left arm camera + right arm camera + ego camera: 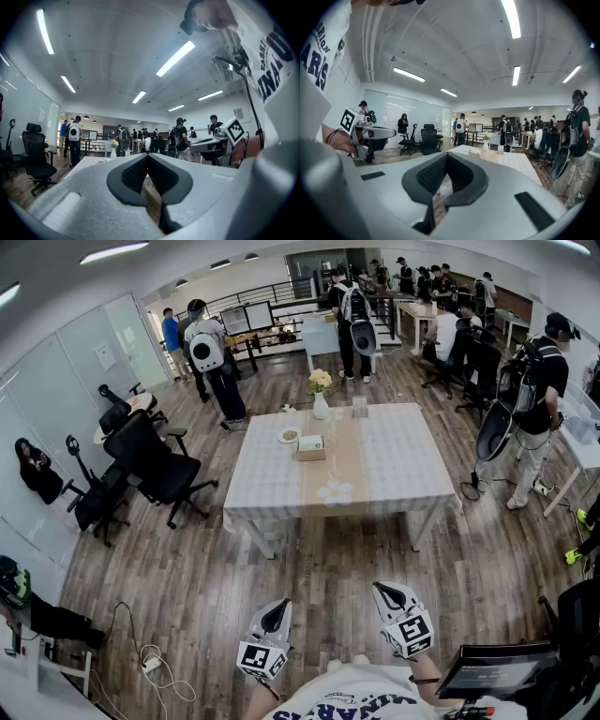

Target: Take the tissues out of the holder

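Observation:
The tissue holder [311, 447] is a small wooden box with white tissue showing on top. It stands on the checked table [394, 465], left of the tan runner, a few steps ahead of me. In the right gripper view the tissue holder [482, 154] shows just past the jaw tips, far off. My left gripper [276, 613] and right gripper [387, 594] are held close to my body over the wooden floor, well short of the table. Both are shut with nothing in them: the left gripper [147, 157] and the right gripper [446, 157] each show their tips meeting.
On the table stand a vase of flowers [321, 399], a small plate [289, 436] and a glass [360, 407]. Black office chairs [155, 465] sit left of it. Several people stand around the room. Cables [150, 667] lie on the floor at my left and a monitor [492, 667] is at my right.

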`<state>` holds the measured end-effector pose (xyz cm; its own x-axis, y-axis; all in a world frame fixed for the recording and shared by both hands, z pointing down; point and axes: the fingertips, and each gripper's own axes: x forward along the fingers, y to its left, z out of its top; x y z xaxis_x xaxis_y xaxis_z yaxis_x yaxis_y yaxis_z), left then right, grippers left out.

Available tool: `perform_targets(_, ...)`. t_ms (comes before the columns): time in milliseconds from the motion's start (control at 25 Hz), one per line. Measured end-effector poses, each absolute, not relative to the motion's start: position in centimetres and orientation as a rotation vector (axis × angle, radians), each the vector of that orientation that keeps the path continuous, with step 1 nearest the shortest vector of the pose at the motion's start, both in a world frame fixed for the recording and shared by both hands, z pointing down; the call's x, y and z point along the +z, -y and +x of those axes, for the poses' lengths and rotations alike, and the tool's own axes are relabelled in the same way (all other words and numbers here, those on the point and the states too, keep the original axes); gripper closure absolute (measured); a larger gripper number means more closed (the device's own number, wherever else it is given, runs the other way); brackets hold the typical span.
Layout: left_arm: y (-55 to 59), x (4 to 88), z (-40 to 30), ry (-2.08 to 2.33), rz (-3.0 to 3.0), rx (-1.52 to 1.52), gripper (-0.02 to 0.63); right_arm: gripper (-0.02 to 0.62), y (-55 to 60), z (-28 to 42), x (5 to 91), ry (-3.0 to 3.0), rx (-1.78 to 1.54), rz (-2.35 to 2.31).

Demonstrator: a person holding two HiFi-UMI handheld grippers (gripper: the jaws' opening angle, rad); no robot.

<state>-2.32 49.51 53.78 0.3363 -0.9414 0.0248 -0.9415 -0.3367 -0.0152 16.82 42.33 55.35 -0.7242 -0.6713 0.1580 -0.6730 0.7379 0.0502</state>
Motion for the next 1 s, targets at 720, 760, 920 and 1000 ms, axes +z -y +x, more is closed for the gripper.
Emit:
perform_targets(720, -39.8, 50.1, 1.5, 1.967, 2.648, 0.085, 0.607, 0.588, -34.5, 15.5, 50.1, 2.965, -0.125, 0.947)
perform_targets(760, -39.3, 50.2, 1.8, 1.957, 2.65, 0.096, 0.607, 0.588, -33.8, 15.4, 49.9, 2.971, -0.131, 0.944)
perform_targets(920, -38.1, 51.0, 1.9, 1.916, 2.642, 0.12, 0.607, 0.587, -32.1, 14.9, 49.8, 2.982, -0.117, 0.944)
perform_targets(1000, -37.1, 51.4, 1.5, 1.926, 2.627, 0.102, 0.607, 0.587, -31.1, 14.7, 50.4, 2.98, -0.105, 0.935)
